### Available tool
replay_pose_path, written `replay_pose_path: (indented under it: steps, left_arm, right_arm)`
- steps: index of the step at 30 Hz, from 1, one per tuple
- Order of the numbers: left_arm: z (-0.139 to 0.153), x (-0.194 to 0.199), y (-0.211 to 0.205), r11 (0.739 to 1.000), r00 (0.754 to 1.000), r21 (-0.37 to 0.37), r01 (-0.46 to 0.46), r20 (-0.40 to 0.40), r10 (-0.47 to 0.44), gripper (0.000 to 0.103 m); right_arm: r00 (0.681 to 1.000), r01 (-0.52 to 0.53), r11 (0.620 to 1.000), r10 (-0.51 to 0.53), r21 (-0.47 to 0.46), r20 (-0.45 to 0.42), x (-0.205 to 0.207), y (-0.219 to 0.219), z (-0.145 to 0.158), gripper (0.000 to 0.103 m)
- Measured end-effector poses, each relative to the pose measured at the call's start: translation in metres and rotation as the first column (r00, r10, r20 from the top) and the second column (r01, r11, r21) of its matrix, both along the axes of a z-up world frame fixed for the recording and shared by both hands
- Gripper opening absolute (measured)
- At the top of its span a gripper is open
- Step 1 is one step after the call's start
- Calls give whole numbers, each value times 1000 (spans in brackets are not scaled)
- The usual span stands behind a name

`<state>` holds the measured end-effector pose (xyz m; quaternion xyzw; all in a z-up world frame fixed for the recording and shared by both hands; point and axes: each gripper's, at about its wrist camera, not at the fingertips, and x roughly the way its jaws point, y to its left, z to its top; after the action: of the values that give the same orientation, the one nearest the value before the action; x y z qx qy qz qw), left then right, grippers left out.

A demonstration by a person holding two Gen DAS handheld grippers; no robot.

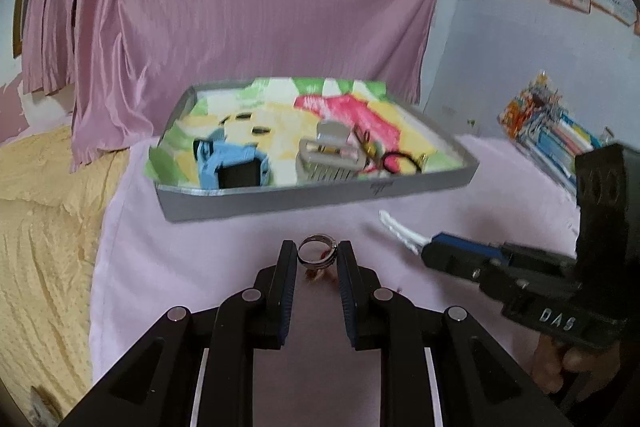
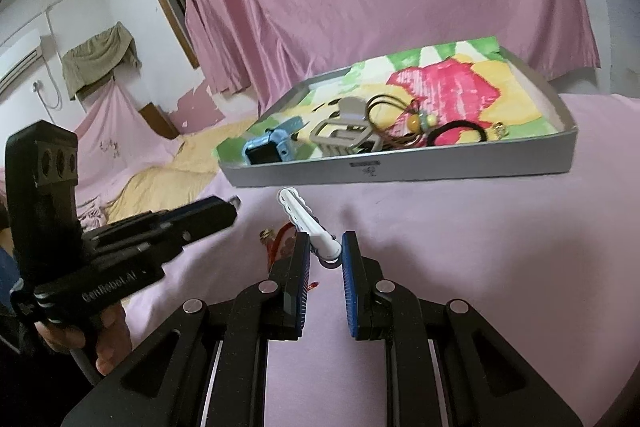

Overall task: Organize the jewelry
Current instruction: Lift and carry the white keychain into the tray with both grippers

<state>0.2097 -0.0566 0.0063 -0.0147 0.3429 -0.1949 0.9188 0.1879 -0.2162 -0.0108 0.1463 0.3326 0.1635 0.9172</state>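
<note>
My left gripper (image 1: 317, 254) is shut on a silver ring (image 1: 316, 252), held at the fingertips above the pink cloth. My right gripper (image 2: 325, 249) is shut on a white hair clip (image 2: 305, 221), which sticks out forward and to the left; the clip also shows in the left wrist view (image 1: 400, 230). A grey tray (image 1: 320, 197) lined with a flowered cloth lies ahead, also in the right wrist view (image 2: 400, 171). It holds a blue watch (image 2: 269, 149), a grey claw clip (image 2: 347, 135), a bead necklace (image 2: 416, 119) and a black hair tie (image 2: 460, 133).
A small red-and-gold item (image 2: 276, 239) lies on the pink cloth beside my right gripper's left finger. A yellow blanket (image 1: 44, 227) lies at the left. A colourful stack of packets (image 1: 552, 131) sits at the far right. Pink curtains hang behind the tray.
</note>
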Motion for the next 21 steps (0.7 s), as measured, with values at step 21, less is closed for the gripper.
replay_pose_path:
  steps: [21]
  left_arm:
    - [32,64,-39,997,996,-52,-53,69,56,19]
  right_arm:
    - [985,143,984,-131,-104,117,46,-61,46,14]
